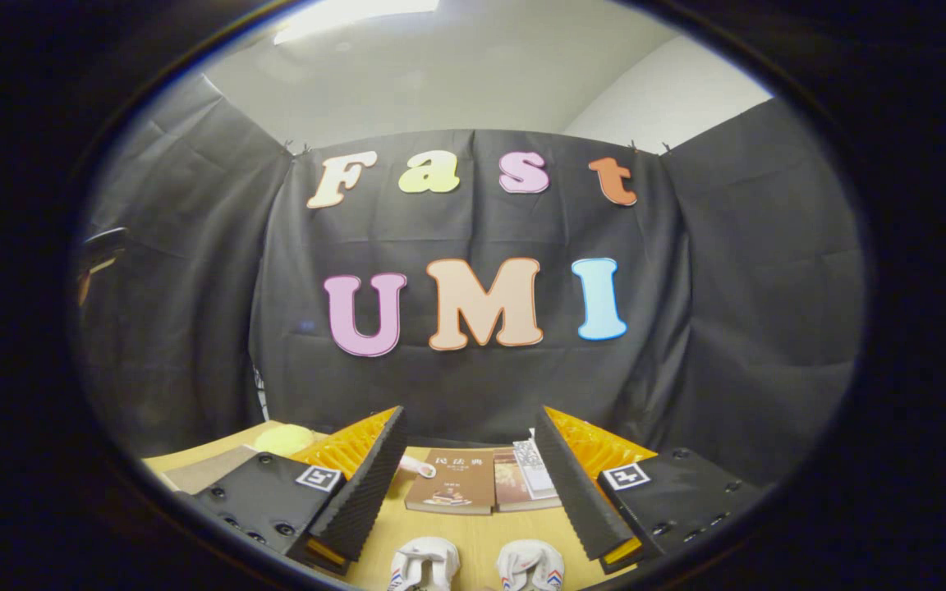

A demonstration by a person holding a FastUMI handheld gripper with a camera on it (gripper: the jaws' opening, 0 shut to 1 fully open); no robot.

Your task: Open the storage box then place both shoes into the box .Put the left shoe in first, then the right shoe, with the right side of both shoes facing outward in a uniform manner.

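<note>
My gripper [469, 455] is held high over the wooden table [473, 538], its fingers [370, 484] spread wide apart with nothing between them. Two white shoes stand side by side on the table below and between the fingers: one [424, 565] on the left and one [530, 565] on the right, the right one with red and blue marks on its side. Just their nearest ends show. I cannot tell which is the left shoe.
Beyond the shoes two brown books [452, 483] and a white printed card [532, 469] lie between the fingers. A yellow round thing [284, 439] and a flat brown sheet [206, 469] sit left of the left finger. Black cloth walls close the booth.
</note>
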